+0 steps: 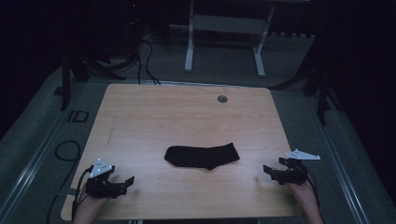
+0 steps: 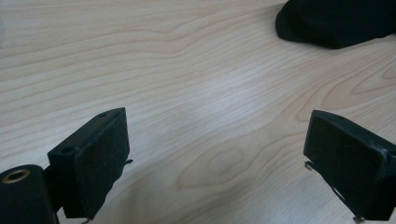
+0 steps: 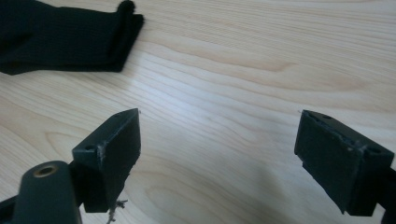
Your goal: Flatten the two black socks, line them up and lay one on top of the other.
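Nearest the person, the left tongs (image 1: 125, 183) rest low over the front left part of the desk (image 1: 187, 112), held in a hand that comes in from the bottom edge. Their jaws stand wide apart with nothing between them, bare wood grain showing in the gap in the left gripper view (image 2: 212, 154). A grey three-cornered plate sits on top of them. On the other side, the right tongs (image 1: 268, 171) hover near the front right edge of the desk, pointing inward. Their jaws are likewise spread wide and empty, as seen in the right gripper view (image 3: 217, 149).

Between the two and a little farther in lies a black sock (image 1: 201, 156), flat on the wood, well apart from both tongs. It stretches crosswise, its rounded toe end toward the left and its open cuff toward the right, with a small bulge at the heel along the near edge. In the left gripper view the toe (image 2: 336, 21) looks smooth, dark and softly rounded. In the right gripper view the cuff end (image 3: 70, 39) shows a fine ribbed knit and layered edges.

Farther back, a small grey round grommet (image 1: 222, 99) is set into the desk near its far edge.
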Demonstrator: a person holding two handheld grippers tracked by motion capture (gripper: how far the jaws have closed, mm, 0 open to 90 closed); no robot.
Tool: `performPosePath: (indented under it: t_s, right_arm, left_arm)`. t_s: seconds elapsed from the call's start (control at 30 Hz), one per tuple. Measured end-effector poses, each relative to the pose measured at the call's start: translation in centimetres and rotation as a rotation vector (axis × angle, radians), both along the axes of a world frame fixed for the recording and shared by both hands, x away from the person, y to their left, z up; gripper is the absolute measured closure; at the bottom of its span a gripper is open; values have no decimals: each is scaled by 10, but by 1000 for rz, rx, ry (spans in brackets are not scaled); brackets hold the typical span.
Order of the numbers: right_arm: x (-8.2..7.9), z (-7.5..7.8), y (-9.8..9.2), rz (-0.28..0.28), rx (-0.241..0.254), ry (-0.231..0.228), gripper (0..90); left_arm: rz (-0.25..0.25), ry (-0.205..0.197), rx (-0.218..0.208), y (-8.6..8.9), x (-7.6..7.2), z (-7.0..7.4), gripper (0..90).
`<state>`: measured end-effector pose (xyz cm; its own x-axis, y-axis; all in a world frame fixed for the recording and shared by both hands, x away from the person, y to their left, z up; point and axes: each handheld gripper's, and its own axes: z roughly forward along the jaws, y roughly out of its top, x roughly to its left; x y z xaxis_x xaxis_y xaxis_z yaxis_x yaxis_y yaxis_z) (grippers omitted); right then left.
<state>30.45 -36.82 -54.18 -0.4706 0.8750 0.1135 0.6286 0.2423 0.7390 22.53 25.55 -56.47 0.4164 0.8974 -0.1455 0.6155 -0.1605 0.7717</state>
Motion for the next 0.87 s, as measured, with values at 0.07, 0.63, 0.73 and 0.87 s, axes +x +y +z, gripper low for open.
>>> performPosePath:
  t_s: [0.07, 0.63, 0.73, 0.87]
  right_arm:
    - [-4, 0, -5, -9, 22, 0, 146]
    - [-13, 0, -21, -75, 66, -46, 146]
    - [-12, 0, -19, -67, 55, -49, 146]
    - [-11, -2, -20, -65, 50, -46, 146]
  left_arm:
    - [6, -9, -4, 3, -3, 0, 73]
    - [107, -74, -62, 21, -13, 4, 73]
    - [104, -73, -51, 20, -12, 2, 73]
    - [98, -72, -40, 17, -12, 1, 73]
